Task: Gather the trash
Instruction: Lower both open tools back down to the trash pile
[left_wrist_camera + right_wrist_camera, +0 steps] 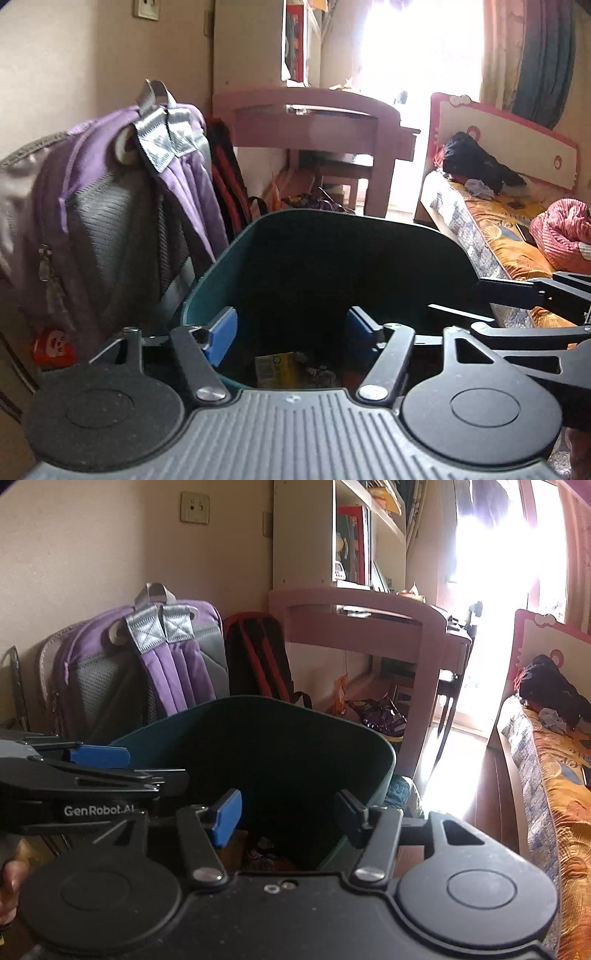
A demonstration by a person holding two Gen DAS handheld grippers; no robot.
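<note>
A dark green trash bin point(221, 273) stands on the floor in front of both grippers, also in the right wrist view point(384, 760). My left gripper point(290, 334) hangs over the bin's mouth, open, with nothing between its blue pads point(223, 336). A yellow wrapper point(275, 369) and other scraps lie at the bin's bottom. My right gripper point(286, 818) is over the same bin, open and empty. Crumpled scraps point(264, 849) show deep inside. The left gripper's arm point(96, 757) reaches in from the left edge of the right wrist view.
A purple backpack point(110, 206) and a black-and-red bag point(258, 657) lean on the wall behind the bin. A pink desk point(369, 627) has snack bags point(380, 712) under it. A bed point(498, 229) with clothes runs along the right.
</note>
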